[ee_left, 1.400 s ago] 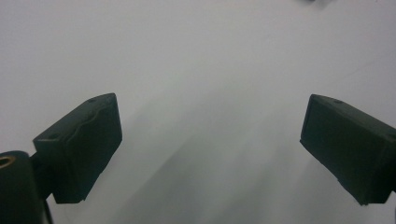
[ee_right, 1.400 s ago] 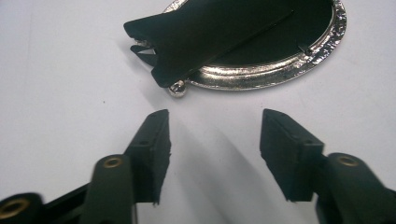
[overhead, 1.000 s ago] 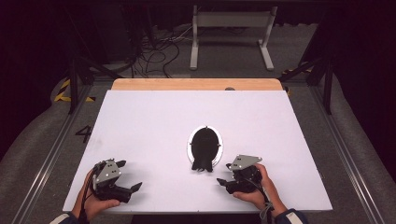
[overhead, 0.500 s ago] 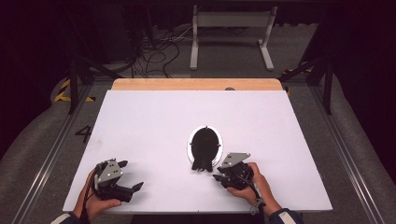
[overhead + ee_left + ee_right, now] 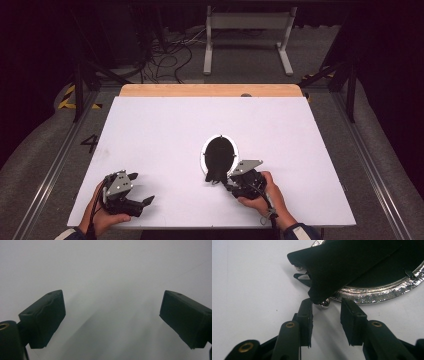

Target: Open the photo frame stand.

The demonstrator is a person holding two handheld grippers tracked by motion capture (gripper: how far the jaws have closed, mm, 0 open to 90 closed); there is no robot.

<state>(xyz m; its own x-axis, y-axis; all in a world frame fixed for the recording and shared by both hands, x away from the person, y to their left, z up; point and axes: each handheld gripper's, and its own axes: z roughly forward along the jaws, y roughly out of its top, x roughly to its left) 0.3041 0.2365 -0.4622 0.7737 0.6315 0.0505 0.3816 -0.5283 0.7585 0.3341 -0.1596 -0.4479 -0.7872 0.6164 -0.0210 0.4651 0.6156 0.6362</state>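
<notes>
My right gripper [image 5: 325, 322] sits at the near end of the oval frame [image 5: 219, 152], which lies face down mid-table on the white board [image 5: 150, 130], black back up. Its long axis runs away from me; the black stand flap [image 5: 342, 265] points back twd me, tip just above my left pad, a small ball foot [image 5: 324, 303] right ahead betw the jaws. Jaws have just been closing then eased wider a bit, part open now, nothing pinched yet. Left gripper [image 5: 131, 192] is wide open, empty, well apart at the near-left edge, so right is nearer. Prob next: nudge fwd, clamp the flap.
</notes>
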